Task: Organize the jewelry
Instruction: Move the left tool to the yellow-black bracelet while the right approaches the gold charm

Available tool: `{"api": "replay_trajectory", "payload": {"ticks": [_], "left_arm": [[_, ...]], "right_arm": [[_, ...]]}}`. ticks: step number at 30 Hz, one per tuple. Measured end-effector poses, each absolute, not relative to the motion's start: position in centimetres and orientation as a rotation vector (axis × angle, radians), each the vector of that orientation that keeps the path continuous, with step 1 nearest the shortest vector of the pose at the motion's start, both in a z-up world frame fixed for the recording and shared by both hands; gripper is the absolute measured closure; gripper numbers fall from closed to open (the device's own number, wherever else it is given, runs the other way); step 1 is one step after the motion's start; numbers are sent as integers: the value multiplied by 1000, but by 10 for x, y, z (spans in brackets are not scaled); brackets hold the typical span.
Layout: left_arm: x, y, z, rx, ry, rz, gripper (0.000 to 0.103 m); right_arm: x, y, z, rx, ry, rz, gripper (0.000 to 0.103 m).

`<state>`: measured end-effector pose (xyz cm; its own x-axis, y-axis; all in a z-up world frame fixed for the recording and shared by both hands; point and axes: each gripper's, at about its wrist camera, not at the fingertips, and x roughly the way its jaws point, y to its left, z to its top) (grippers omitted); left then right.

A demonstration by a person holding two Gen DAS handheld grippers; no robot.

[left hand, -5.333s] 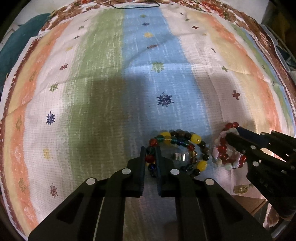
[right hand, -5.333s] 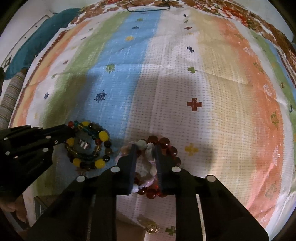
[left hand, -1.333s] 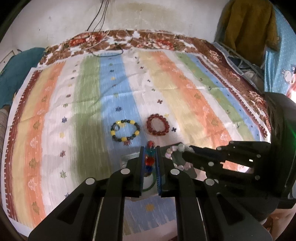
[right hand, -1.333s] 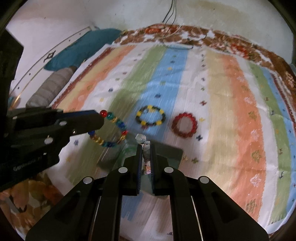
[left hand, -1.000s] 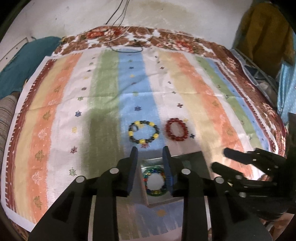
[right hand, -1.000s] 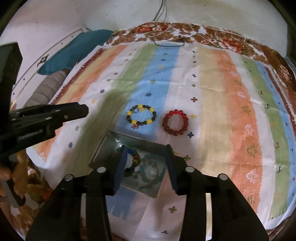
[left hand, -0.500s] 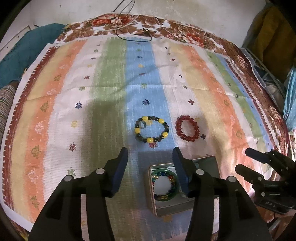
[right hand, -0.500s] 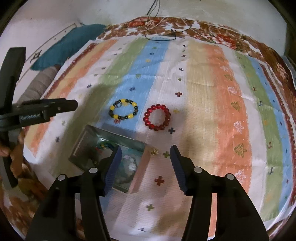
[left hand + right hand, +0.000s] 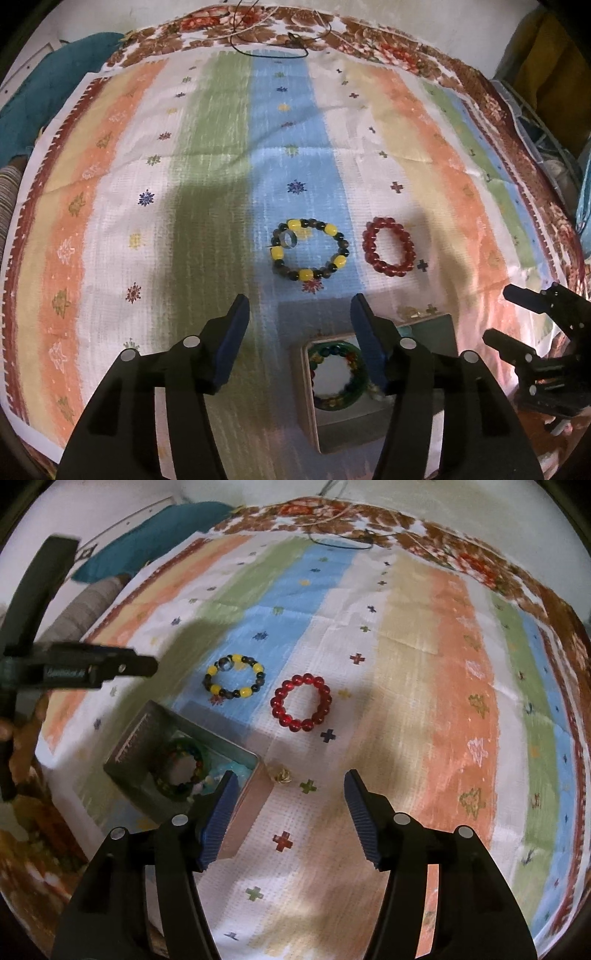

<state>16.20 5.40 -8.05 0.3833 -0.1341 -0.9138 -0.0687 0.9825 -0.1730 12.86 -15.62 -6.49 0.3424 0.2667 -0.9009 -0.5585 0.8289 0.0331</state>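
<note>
Release complete: left tool (image 9: 299,314) and right tool (image 9: 288,790), pinching bracelets a second ago, now spread, empty. Multicoloured bead bracelet (image 9: 338,374) in open metal tin (image 9: 308,406) beneath left tool. Yellow-and-dark bead bracelet (image 9: 308,249), red bead bracelet (image 9: 301,702) ahead on striped bedspread (image 9: 207,155), next.

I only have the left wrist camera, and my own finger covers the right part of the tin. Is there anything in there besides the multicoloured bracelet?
Observer: Yes. The right wrist view shows pale beads in the tin, beside the multicoloured bracelet.
Operator: And that gold blur past the tin's far corner?
Observer: It's a small gold trinket lying on the cloth, outside the tin.
Operator: Is the right gripper carrying anything?
Observer: No. The right gripper is wide open, with nothing between its fingers.
</note>
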Motion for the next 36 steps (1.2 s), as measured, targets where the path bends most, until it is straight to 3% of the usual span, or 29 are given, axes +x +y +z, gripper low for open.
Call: {"api": "replay_trajectory", "payload": {"ticks": [36], "left_arm": [[220,47,-136,-112,1306,-52,45]], "right_arm": [[134,-152,-134,-664,1014,877,39]]}}
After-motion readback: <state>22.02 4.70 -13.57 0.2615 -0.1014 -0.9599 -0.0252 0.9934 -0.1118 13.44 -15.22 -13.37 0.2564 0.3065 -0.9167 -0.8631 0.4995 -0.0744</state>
